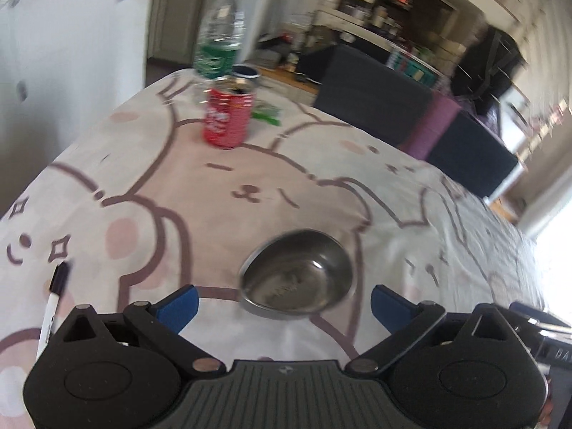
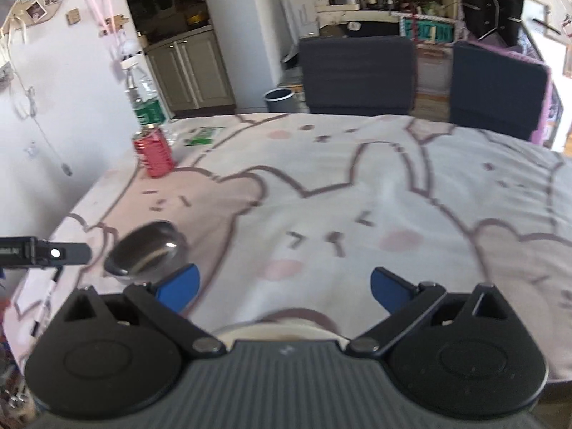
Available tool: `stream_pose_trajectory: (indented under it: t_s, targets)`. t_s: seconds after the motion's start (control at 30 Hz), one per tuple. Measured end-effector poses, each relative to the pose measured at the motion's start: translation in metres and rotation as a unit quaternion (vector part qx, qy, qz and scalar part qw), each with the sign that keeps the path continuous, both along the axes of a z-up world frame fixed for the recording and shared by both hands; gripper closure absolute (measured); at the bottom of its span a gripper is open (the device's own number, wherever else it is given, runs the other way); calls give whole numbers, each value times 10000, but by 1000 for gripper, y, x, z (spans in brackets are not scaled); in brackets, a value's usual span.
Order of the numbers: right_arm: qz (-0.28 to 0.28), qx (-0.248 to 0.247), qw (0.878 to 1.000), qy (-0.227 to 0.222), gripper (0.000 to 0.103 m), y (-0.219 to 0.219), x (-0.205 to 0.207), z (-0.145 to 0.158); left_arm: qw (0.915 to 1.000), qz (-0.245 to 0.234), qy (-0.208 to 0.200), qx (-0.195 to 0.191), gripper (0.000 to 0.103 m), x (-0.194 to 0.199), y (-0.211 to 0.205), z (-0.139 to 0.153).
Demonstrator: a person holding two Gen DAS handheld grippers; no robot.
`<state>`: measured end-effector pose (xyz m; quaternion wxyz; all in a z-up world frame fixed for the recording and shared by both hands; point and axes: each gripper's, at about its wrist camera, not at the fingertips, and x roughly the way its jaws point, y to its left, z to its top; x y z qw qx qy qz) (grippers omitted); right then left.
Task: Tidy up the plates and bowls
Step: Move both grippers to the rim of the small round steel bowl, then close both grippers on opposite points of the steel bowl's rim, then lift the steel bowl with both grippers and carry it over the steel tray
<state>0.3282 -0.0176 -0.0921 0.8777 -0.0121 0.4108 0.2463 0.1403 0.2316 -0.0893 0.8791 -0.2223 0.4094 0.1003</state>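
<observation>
No writing on the red can or green-labelled bottle can be read; the steel bowl is seen on the table, ahead of the left tool, spread wide, nothing gripped; the right tool is likewise spread and empty; only its view shows a white rim beneath it.

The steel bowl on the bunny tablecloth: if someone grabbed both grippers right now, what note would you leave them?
Left gripper: open, empty, aimed at the steel bowl, not touching it.
Right gripper: open, empty; a white dish rim shows just below it.
Bowl stands upright on the tablecloth, apart from the red can and water bottle.
Done: nothing visibly stacked.
Left: grasp the bowl, gather it with the dish.
</observation>
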Motion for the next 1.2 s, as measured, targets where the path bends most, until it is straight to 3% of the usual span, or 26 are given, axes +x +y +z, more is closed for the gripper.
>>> stream_pose_trajectory:
  t_s: [0.07, 0.17, 0.3, 0.33, 0.5, 0.73, 0.83, 1.0, 1.1, 1.2]
  targets:
    - [68, -9, 10000, 58, 4, 20, 10, -3, 9997, 123, 37, -207, 18, 2, 10, -4]
    - [247, 101, 9994, 205, 25, 44, 21, -9, 9979, 379, 97, -519, 34, 5, 23, -13]
    - [363, 365, 9966, 650, 56, 71, 43, -27, 9941, 625, 238, -852, 48, 9, 36, -26]
    - [375, 380, 9964, 654, 59, 77, 45, -30, 9930, 657, 251, -946, 51, 10, 39, -29]
    - [453, 607, 9940, 794, 71, 104, 63, -42, 9922, 674, 335, -992, 55, 19, 40, -37]
    - [592, 615, 9913, 998, 71, 131, 69, -62, 9921, 608, 590, -928, 64, 28, 34, -52]
    - [682, 548, 9908, 1031, 72, 140, 70, -69, 9916, 618, 639, -944, 78, 29, 37, -57]
    - [714, 415, 9907, 1082, 84, 139, 71, -70, 9912, 602, 573, -1033, 86, 30, 38, -56]
    - [861, 302, 9915, 927, 96, 140, 66, -66, 9925, 574, 520, -950, 90, 30, 36, -52]
    - [948, 117, 9927, 743, 96, 142, 59, -63, 9937, 552, 502, -840, 93, 29, 34, -49]
